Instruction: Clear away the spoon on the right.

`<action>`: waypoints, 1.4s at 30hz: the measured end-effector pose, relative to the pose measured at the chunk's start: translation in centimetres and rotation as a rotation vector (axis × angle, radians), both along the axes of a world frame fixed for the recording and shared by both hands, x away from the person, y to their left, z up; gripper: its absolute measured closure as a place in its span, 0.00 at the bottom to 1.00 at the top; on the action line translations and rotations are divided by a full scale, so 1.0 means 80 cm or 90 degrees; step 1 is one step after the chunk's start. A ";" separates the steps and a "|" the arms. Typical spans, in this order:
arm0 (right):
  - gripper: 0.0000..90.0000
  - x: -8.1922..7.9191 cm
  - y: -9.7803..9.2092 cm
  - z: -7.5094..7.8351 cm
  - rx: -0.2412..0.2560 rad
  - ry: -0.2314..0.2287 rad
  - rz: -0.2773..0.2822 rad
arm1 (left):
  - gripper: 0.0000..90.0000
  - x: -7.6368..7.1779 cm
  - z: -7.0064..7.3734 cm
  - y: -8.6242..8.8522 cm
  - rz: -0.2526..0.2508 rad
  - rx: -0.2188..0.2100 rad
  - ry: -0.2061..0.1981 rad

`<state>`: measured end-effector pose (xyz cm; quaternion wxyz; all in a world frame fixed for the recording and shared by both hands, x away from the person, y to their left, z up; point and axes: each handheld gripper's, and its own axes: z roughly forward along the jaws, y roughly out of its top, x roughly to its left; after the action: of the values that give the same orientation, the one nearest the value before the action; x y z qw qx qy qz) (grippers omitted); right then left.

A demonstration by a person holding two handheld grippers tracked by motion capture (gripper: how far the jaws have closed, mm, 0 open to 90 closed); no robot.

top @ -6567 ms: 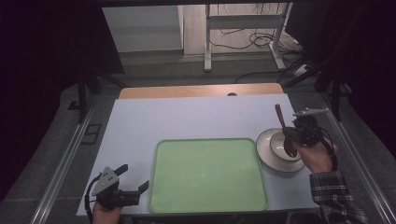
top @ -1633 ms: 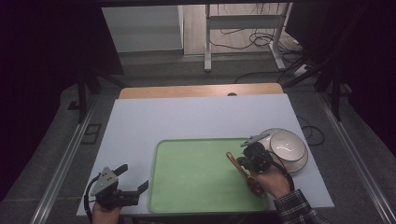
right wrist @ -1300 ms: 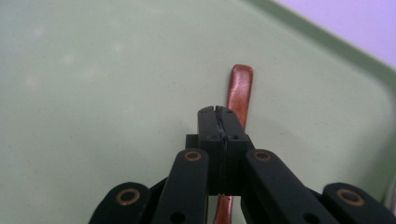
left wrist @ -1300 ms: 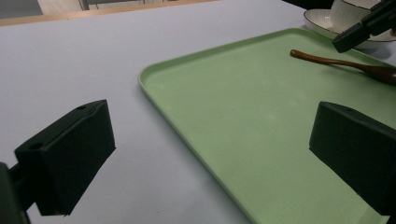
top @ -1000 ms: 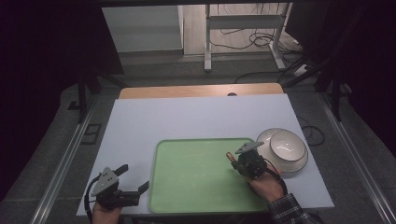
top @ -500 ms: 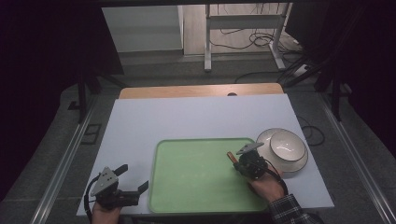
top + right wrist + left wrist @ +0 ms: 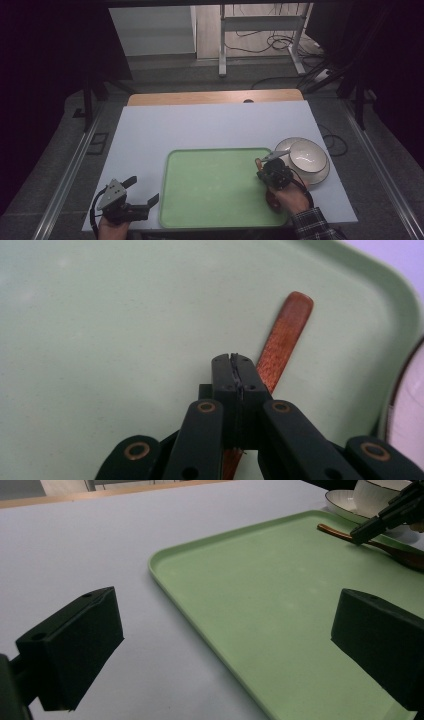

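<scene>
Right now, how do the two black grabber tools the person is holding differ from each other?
The left gripper has its jaws spread wide and holds nothing; the right gripper has its jaws pressed together over a wooden spoon. The left gripper sits above the white table, beside the green tray; the right gripper is over the tray's far side, near the bowl. Both are black, two-jawed and hand-held.

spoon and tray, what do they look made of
Spoon: likely wood, reddish-brown with a fine speckled grain and a slight sheen, maybe lacquered. Tray: probably plastic, an even pale green matte surface with a smooth moulded, rounded rim.
</scene>
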<state>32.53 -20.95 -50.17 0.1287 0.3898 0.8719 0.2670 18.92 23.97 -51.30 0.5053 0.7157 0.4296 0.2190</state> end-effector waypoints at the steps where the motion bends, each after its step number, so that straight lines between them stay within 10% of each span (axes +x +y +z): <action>1: 1.00 0.001 -0.002 0.000 0.001 0.001 -0.003 | 0.00 0.000 0.000 0.000 0.000 0.000 0.000; 42: 0.88 -0.002 -0.009 0.009 0.022 -0.021 -0.002 | 0.00 0.000 0.000 0.000 -0.003 -0.004 0.006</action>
<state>32.37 -21.68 -49.48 0.1367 0.3892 0.8642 0.2880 18.94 23.99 -51.29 0.5059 0.7164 0.4307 0.2131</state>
